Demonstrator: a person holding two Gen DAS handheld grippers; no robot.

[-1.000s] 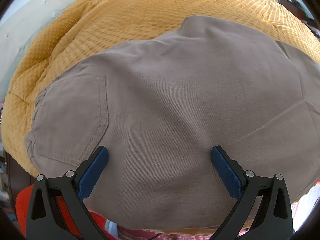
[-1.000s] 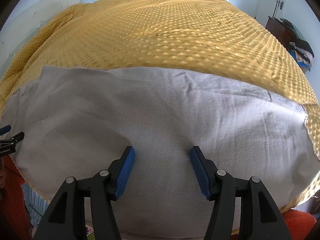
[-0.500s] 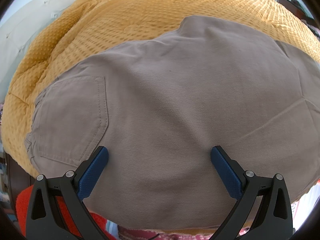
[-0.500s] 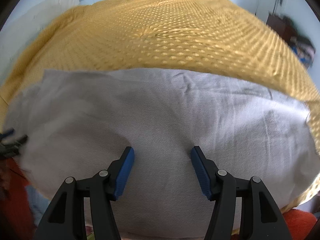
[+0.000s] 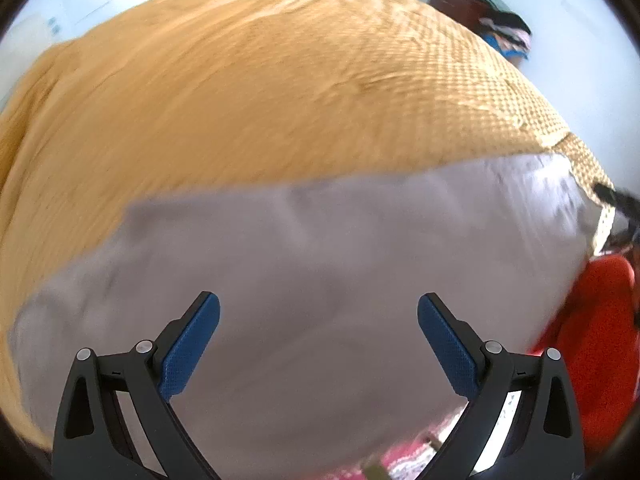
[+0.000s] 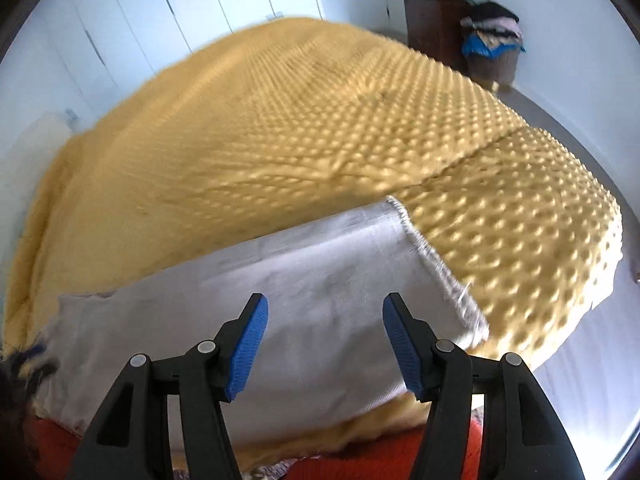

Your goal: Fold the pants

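No legible text, label, brand, number or sign in either view.

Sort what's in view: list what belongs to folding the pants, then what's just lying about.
Part of the job:
grey pants
left gripper, open
right gripper, open
yellow dimpled bedspread, the work surface

Just lying about:
pile of clothes
dark wooden dresser
white wardrobe doors

a bed under a mustard dimpled blanket (image 6: pixel 320 136) fills a bright, daylit room — white panelled wardrobe doors (image 6: pixel 168 12) behind it, a dark wooden dresser (image 6: pixel 436 28) in the far corner beside a basket heaped with clothes (image 6: pixel 492 46), grey floor (image 6: pixel 560 120) alongside.
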